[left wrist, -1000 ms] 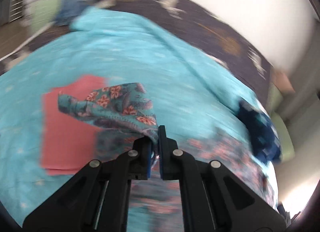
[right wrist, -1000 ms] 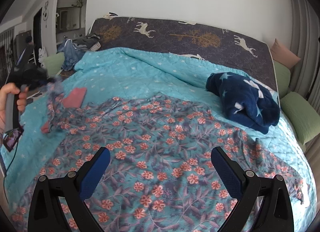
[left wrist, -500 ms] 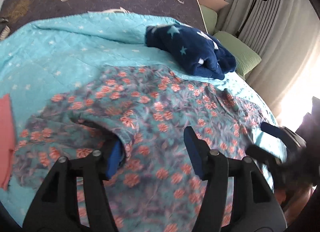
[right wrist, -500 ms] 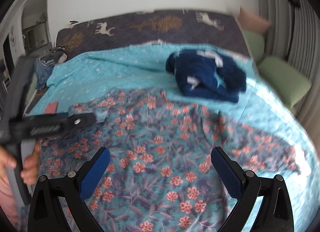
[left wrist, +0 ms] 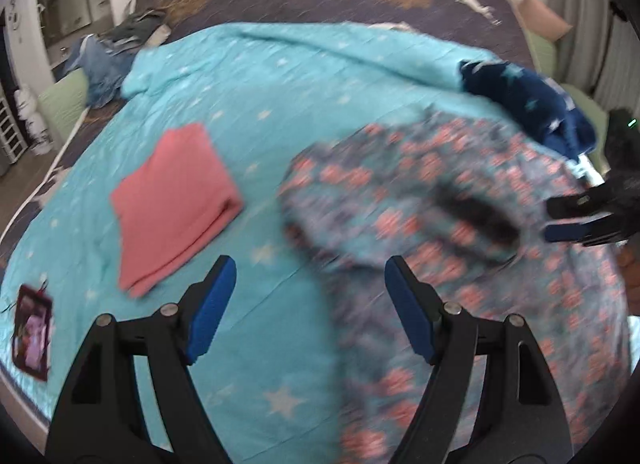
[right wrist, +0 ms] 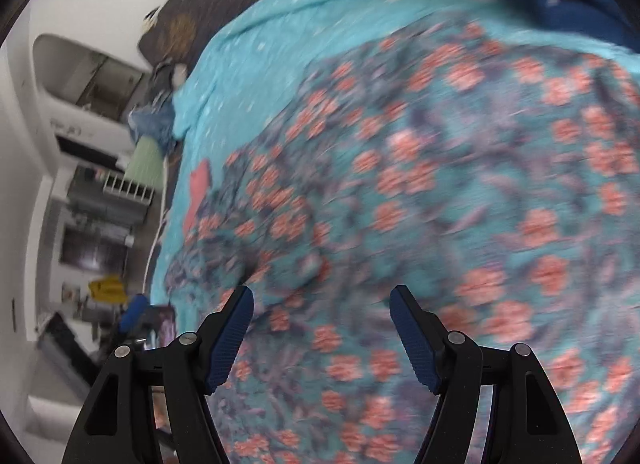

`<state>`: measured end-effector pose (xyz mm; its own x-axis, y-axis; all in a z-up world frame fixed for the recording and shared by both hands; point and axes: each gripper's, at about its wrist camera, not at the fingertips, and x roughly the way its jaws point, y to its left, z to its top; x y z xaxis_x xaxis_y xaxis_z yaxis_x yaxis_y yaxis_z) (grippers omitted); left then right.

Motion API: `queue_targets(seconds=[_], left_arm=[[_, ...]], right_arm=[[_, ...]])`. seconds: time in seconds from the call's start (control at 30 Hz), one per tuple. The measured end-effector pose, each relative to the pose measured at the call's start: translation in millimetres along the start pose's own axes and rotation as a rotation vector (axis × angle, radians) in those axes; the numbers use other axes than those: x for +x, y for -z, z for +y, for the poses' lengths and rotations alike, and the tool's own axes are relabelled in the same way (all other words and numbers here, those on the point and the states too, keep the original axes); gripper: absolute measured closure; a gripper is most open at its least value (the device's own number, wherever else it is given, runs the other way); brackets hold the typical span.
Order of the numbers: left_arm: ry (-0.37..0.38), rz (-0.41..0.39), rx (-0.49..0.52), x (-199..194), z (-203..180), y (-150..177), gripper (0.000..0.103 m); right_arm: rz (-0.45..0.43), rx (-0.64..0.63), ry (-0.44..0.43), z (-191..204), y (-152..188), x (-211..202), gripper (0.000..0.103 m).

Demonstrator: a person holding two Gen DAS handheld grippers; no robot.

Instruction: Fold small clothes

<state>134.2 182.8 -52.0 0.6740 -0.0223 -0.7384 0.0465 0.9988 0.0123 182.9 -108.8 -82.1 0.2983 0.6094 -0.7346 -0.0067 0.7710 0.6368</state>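
Note:
A floral garment (left wrist: 440,224) in teal with coral flowers lies spread on the turquoise quilt (left wrist: 280,96); motion blurs it. My left gripper (left wrist: 310,304) hangs over its left edge, jaws opening, nothing pressed between the pads. The right wrist view is tilted; there the garment (right wrist: 440,184) fills most of the frame. My right gripper (right wrist: 320,304) is low over it, jaws closing, with cloth beneath them but not pinched. In the left wrist view, the right gripper (left wrist: 576,220) shows at the garment's far right.
A folded coral cloth (left wrist: 172,200) lies left of the garment. A navy star blanket (left wrist: 532,104) sits at the back right. A small dark picture card (left wrist: 32,332) lies near the quilt's left edge. Jeans (left wrist: 104,60) are piled by a green pillow (left wrist: 64,100).
My left gripper let go of the floral garment, opened and swung to its left edge. My right gripper dropped toward the cloth, rolled, and its jaws narrowed.

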Motion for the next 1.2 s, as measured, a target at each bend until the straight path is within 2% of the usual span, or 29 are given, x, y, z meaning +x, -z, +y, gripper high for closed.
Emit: queue_targets(seconds=[0.1, 0.17, 0.27, 0.37, 0.43, 0.47, 0.5, 0.53, 0.6, 0.77, 0.83, 0.9, 1.0, 1.1, 1.2], left_arm=[[0.000, 0.030, -0.033, 13, 3, 11, 0.026], [0.014, 0.039, -0.043, 17, 2, 12, 0.026], [-0.001, 0.038, -0.043, 25, -4, 9, 0.026], [0.007, 0.036, -0.057, 29, -6, 3, 0.026], [0.006, 0.032, -0.068, 30, -6, 1, 0.026], [0.007, 0.032, -0.075, 31, -5, 0, 0.026], [0.006, 0.033, -0.083, 31, -4, -2, 0.026], [0.010, 0.032, -0.091, 31, -3, -3, 0.026], [0.019, 0.030, -0.102, 33, 1, -5, 0.026], [0.036, 0.030, -0.137, 39, 4, -10, 0.025], [0.108, 0.041, -0.138, 41, -4, -12, 0.024], [0.110, 0.045, -0.099, 42, -18, -12, 0.024], [0.101, 0.049, -0.017, 38, -37, -9, 0.024], [0.104, 0.055, 0.025, 33, -44, -4, 0.024], [0.071, 0.071, 0.030, 35, -41, 0, 0.024]], right_arm=[[0.001, -0.037, 0.013, 12, 10, 4, 0.030], [-0.059, -0.161, 0.114, 37, 19, 2, 0.030], [-0.115, -0.318, 0.204, 77, 28, 6, 0.029], [-0.117, -0.390, 0.264, 111, 26, 25, 0.029], [-0.118, -0.412, 0.383, 120, 20, 47, 0.031], [-0.125, -0.412, 0.429, 118, 15, 55, 0.053], [-0.122, -0.398, 0.470, 113, 9, 61, 0.099], [-0.107, -0.345, 0.477, 103, 3, 60, 0.097], [-0.151, -0.223, 0.391, 80, -4, 35, 0.099], [-0.507, -0.113, 0.302, 36, 0, -88, 0.099], [-0.582, -0.077, 0.310, 14, 1, -124, 0.097], [-0.568, -0.033, 0.282, -11, 1, -138, 0.096], [-0.500, 0.049, 0.255, -49, 4, -132, 0.096], [-0.473, 0.085, 0.238, -71, 15, -123, 0.095], [-0.460, 0.145, 0.188, -91, 34, -121, 0.094]])
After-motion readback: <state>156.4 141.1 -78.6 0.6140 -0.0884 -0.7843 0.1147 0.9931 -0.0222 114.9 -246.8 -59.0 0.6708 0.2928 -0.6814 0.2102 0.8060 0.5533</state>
